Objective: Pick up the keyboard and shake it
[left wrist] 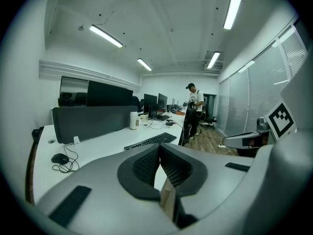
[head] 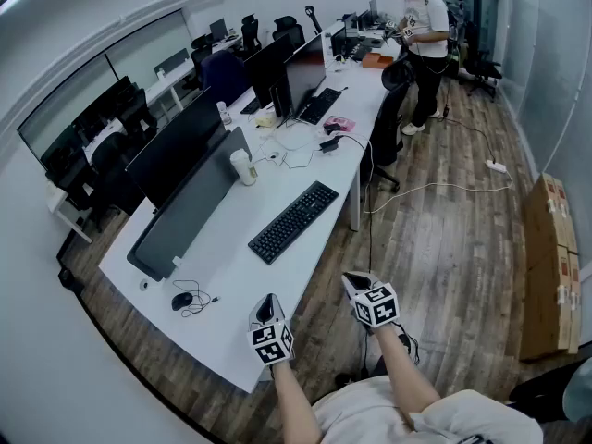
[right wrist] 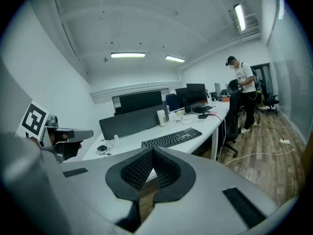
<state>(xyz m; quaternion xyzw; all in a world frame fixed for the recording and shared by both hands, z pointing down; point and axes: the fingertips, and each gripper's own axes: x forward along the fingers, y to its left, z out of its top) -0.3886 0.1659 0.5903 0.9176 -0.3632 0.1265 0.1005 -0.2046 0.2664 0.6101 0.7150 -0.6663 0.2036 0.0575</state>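
Along the near long edge of the white table (head: 227, 280), that's where it all sits. Down the table's middle runs a grey divider panel (head: 190, 213). Now the black keyboard (head: 294, 222): flat on the table, close to that near edge, long axis running roughly along it, untouched. The left hand-held gripper (head: 269, 299) hovers right at the table's edge, with the keyboard's near end just ahead of it, so I'd call it the nearer one. The right hand-held gripper (head: 351, 279) hangs off the table over the wooden floor (head: 444, 248), keyboard ahead and to its left. Both have their jaws pressed together, nothing between them, and they'll need to spread before any lift.
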